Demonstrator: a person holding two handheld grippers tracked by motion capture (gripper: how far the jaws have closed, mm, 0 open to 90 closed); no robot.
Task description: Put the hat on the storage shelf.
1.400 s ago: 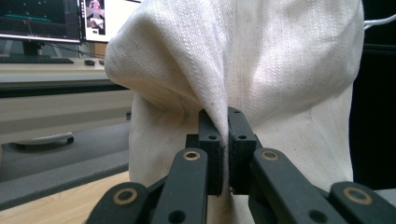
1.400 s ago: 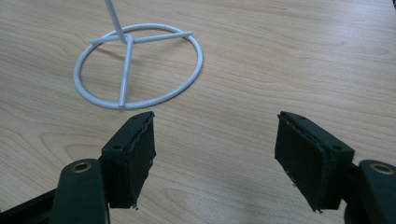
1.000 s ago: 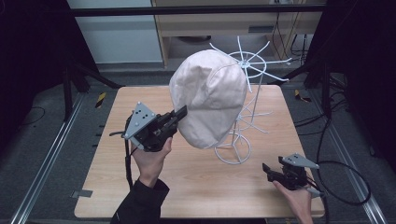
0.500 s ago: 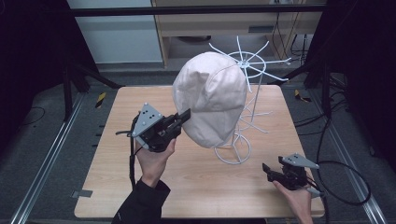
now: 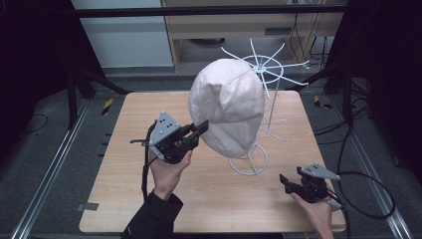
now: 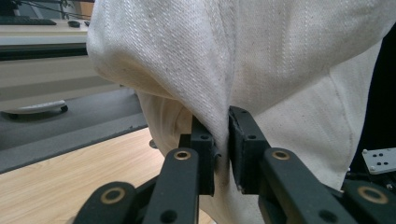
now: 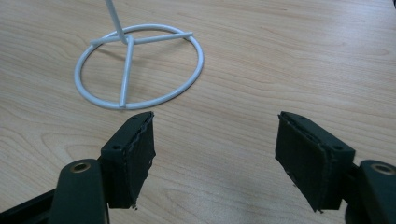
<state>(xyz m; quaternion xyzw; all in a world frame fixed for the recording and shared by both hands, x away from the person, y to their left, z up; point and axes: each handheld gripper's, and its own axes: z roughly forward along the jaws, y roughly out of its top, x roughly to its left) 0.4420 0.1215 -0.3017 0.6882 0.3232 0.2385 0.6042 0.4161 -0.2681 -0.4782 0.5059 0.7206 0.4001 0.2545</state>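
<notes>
Plainly unlabelled cream cap (image 5: 230, 102) on stand (image 5: 249, 162)

Lab rig, dark frame posts (image 5: 72, 94), floor cables (image 5: 358, 174), wooden table (image 5: 124, 149)

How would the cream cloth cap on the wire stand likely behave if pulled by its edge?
The cap is probably floppy: its fabric folds between the left gripper's jaws. It seems light, since thin wire carries it. The wire stand might tip, given its narrow ring base.
</notes>
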